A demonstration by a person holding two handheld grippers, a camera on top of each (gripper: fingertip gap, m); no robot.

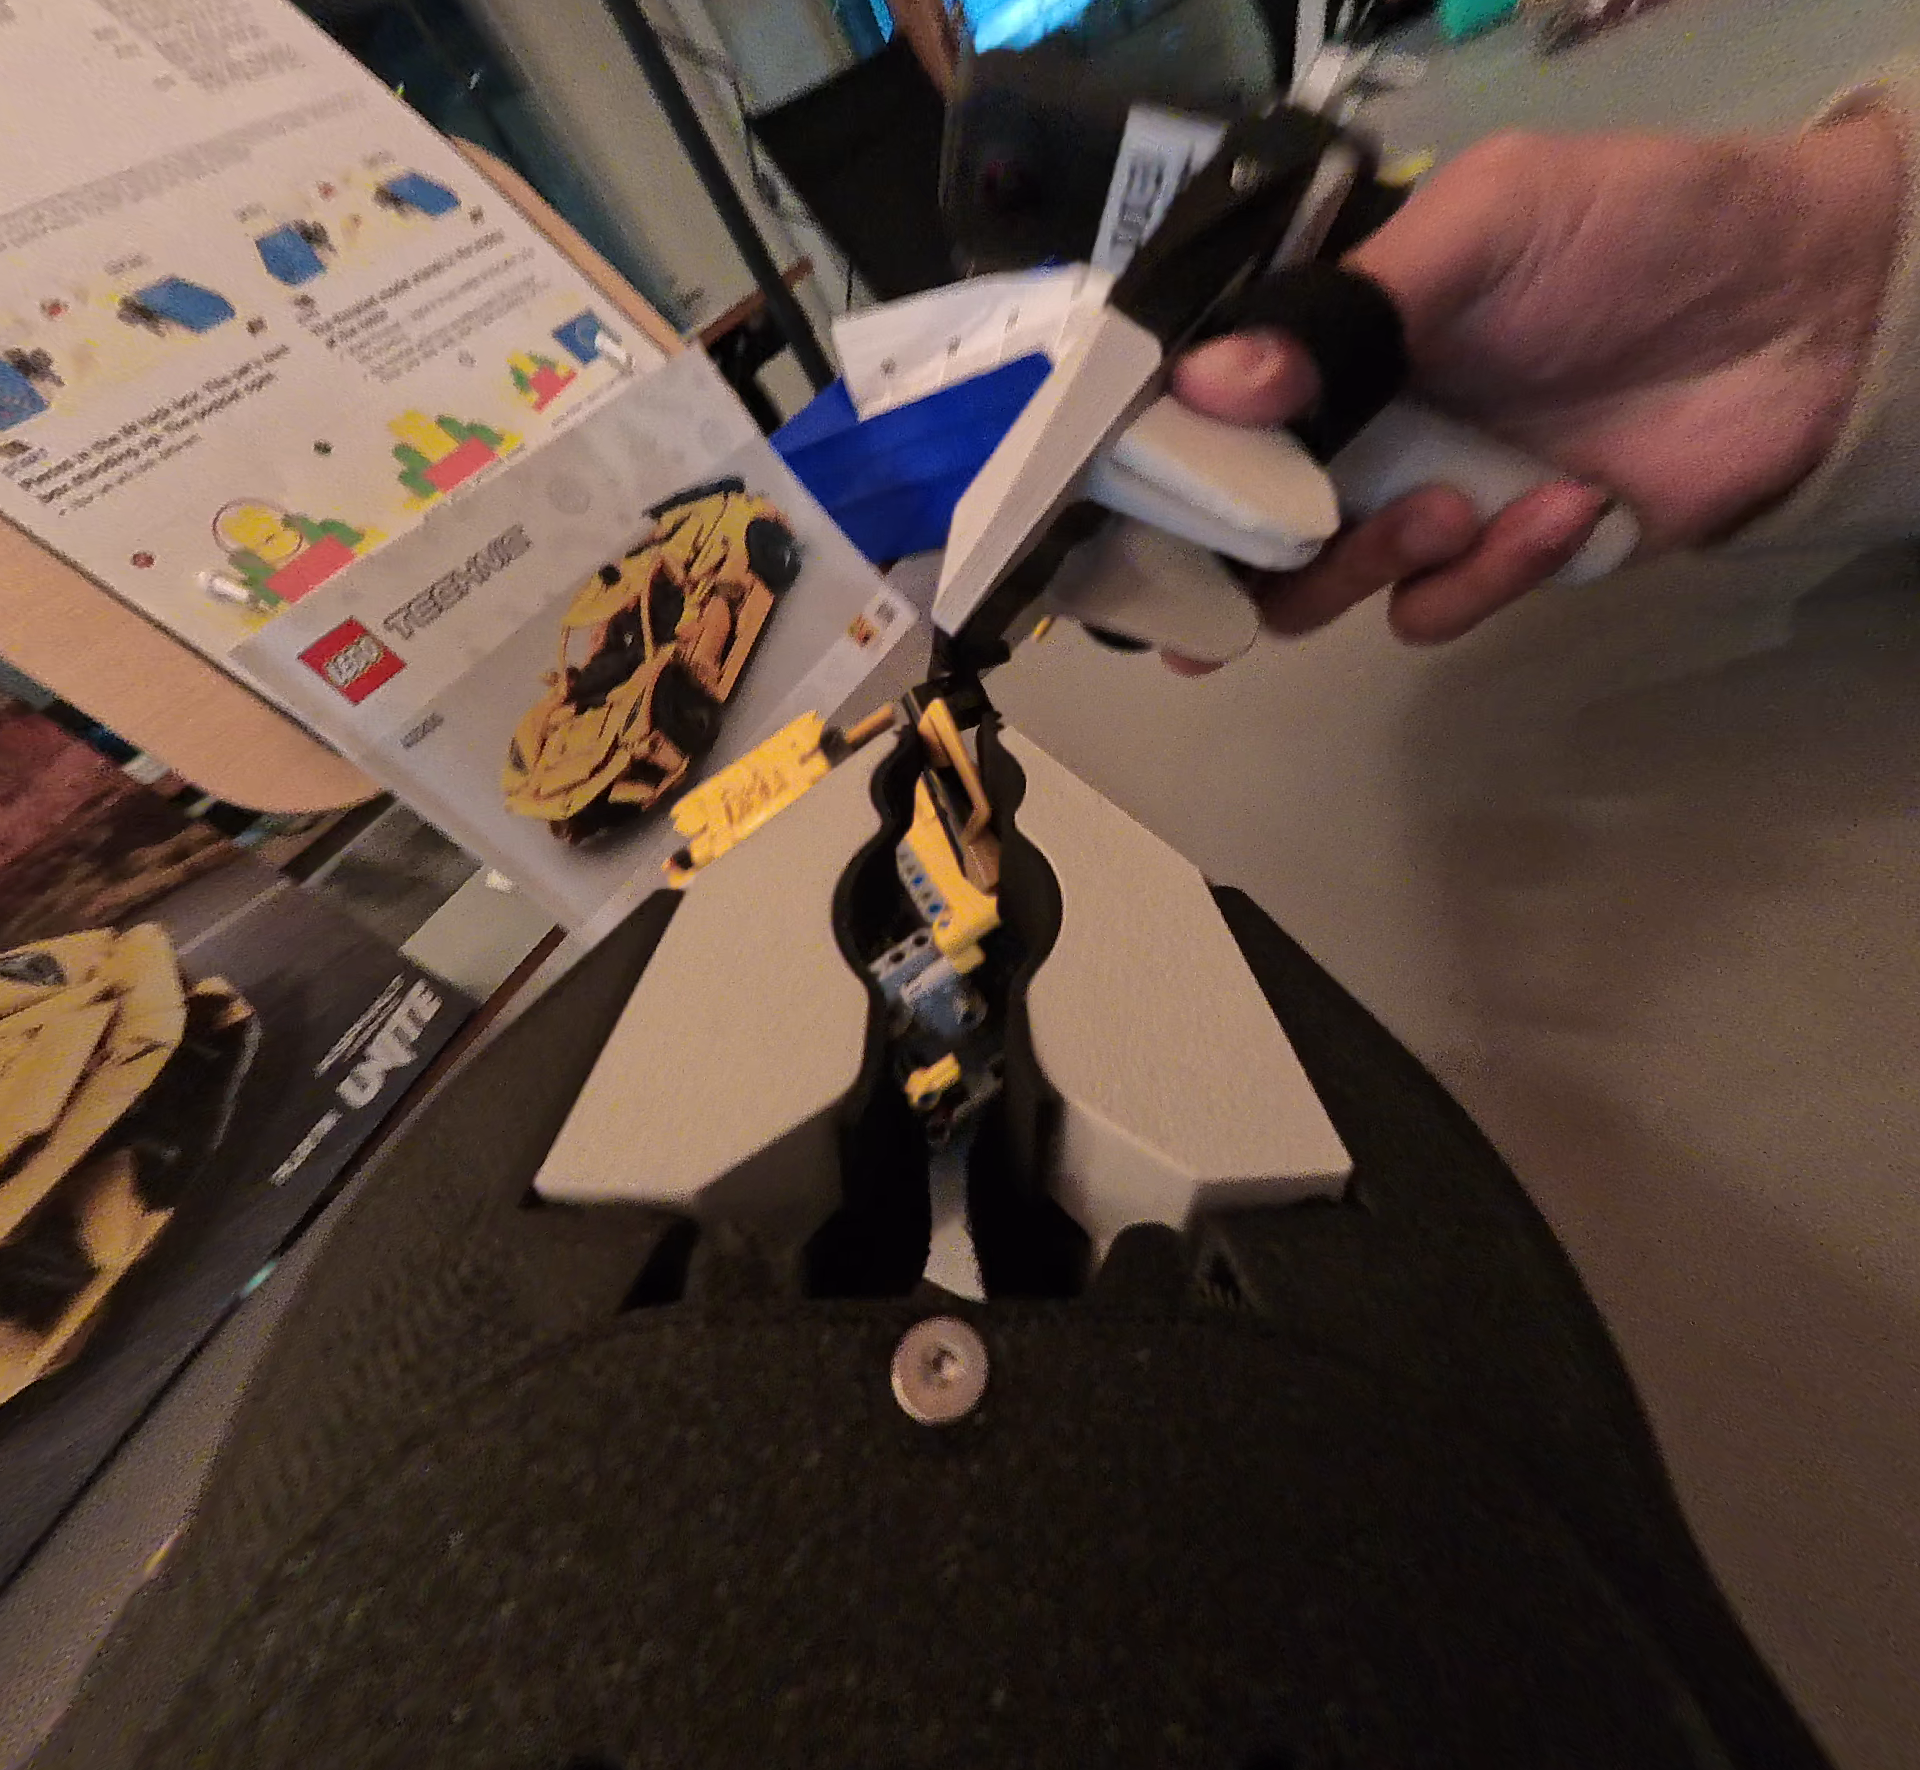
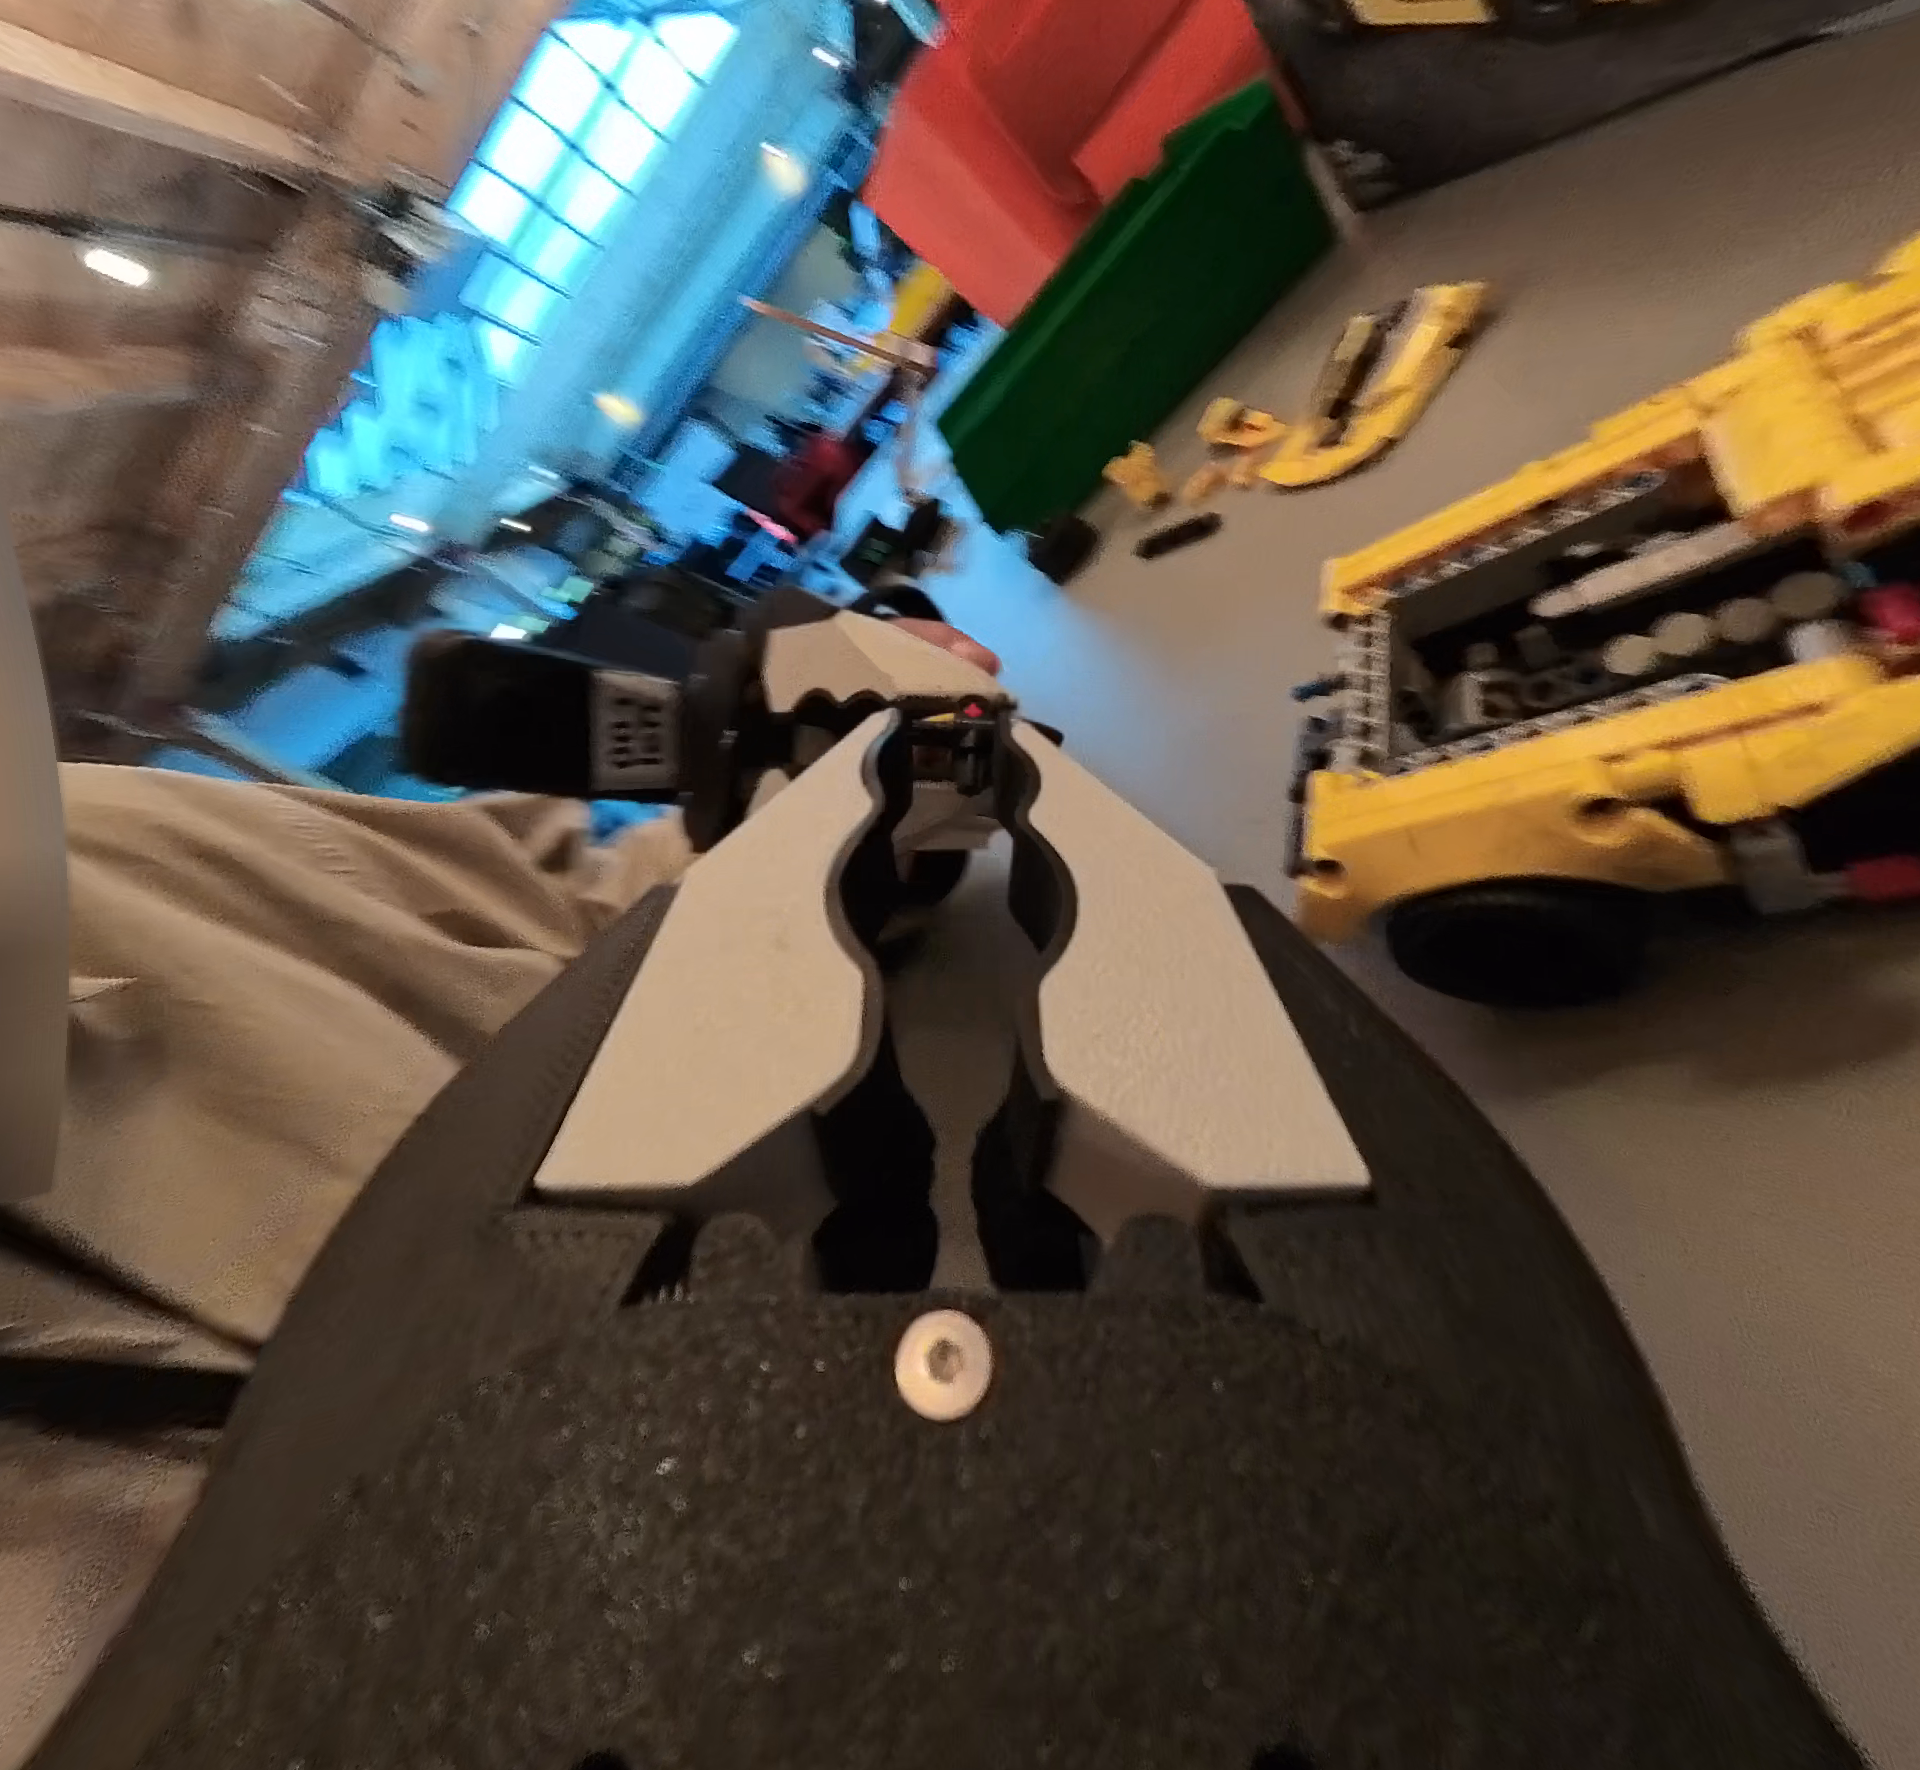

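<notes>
My left gripper [image 1: 940, 744] is shut on a small yellow, grey and blue brick assembly [image 1: 951, 847], which sits between its grey fingers and sticks out past the tips. A yellow panel [image 1: 748, 785] juts out to the left of it. My right gripper [image 1: 971, 655], held by a hand [image 1: 1610, 349], comes down from the upper right and meets the assembly's top end. In the right wrist view my right gripper [image 2: 948, 733] is closed on a small black piece [image 2: 951, 749] with a red mark. The left gripper [image 2: 862, 660] lies right behind it, tip to tip.
A building-instruction booklet [image 1: 582, 681], a printed sheet [image 1: 208, 266] and a box with a car picture [image 1: 156, 1149] lie left. A partly built yellow brick car [image 2: 1610, 702], loose yellow parts [image 2: 1361, 390], a green bin [image 2: 1143, 307] and a red bin [image 2: 1049, 58] stand on the grey table [image 2: 1558, 1305]. My two grippers' fingertips are within a few centimetres of each other.
</notes>
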